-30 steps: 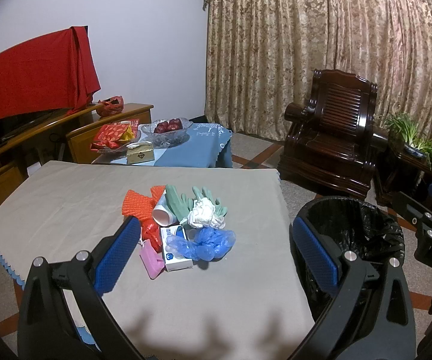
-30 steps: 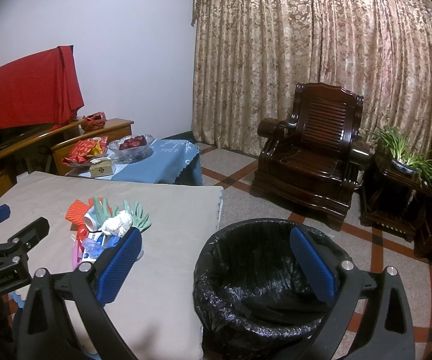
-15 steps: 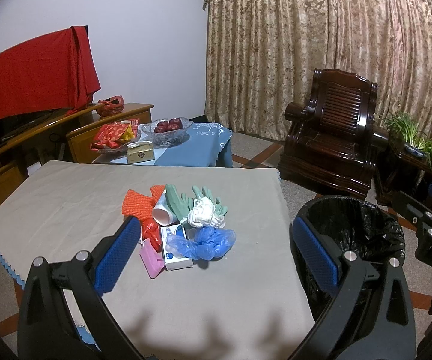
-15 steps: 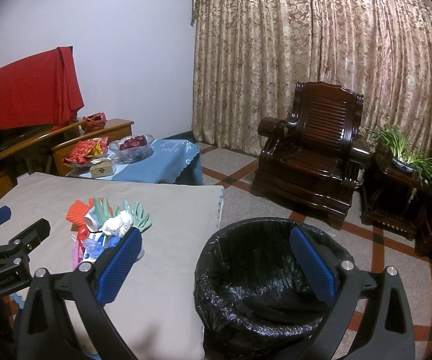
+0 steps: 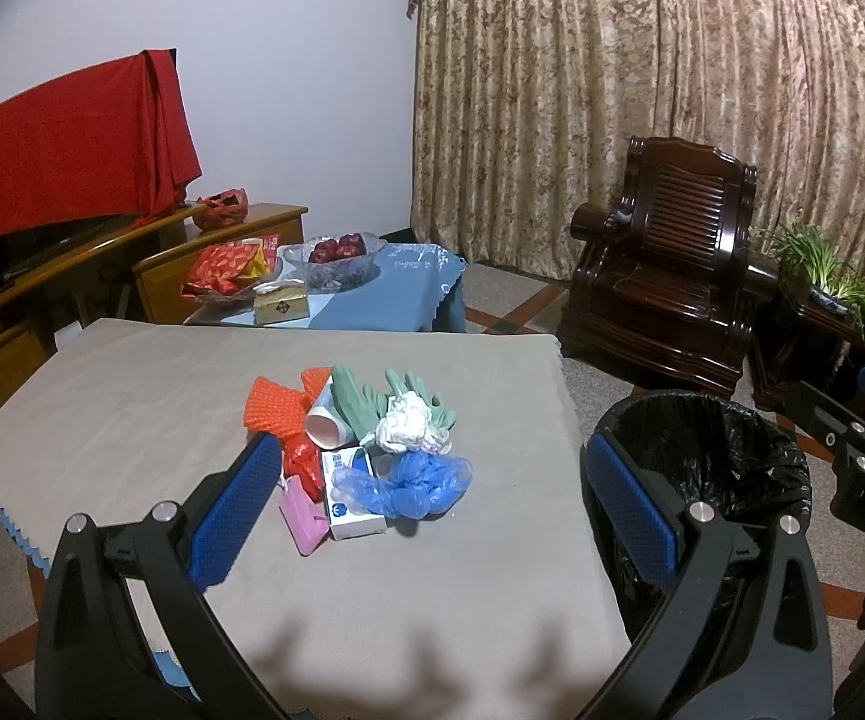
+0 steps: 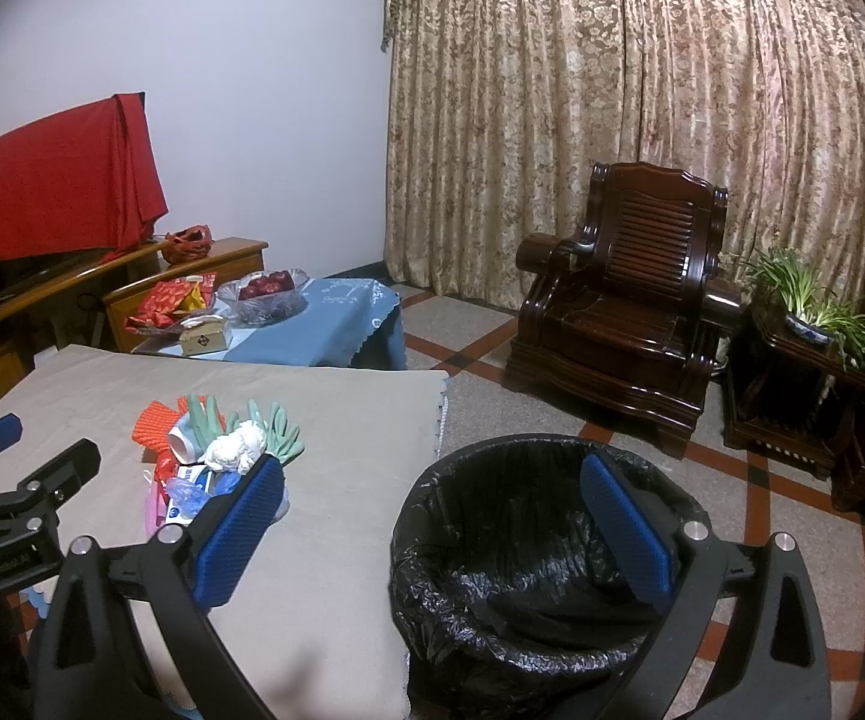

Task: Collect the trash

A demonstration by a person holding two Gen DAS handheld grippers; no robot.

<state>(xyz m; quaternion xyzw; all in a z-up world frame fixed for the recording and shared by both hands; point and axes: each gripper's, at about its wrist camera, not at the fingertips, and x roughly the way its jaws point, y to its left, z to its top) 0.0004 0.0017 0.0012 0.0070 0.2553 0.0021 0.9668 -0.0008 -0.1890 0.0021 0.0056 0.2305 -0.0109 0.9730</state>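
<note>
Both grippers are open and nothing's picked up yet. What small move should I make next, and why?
Probably ease the left gripper forward and down onto the blue plastic wad. It lies at the near edge of the trash pile on the table, uncovered, and the jaws stand wide with nothing between them. The lined bin sits beside the table, under the open right gripper.

right gripper (image 6: 432, 525): jaws spread wide, empty, blue pads facing each other above the bin's near rim
bin (image 6: 543, 570): black liner, standing on the floor just beside the table's right edge
table (image 6: 336, 540): grey cloth cover
trash pile (image 6: 216, 456): green gloves, white wad, orange mesh, paper cup (partly hidden by the left finger)
left gripper (image 6: 24, 474): at the left edge, over the table
</note>
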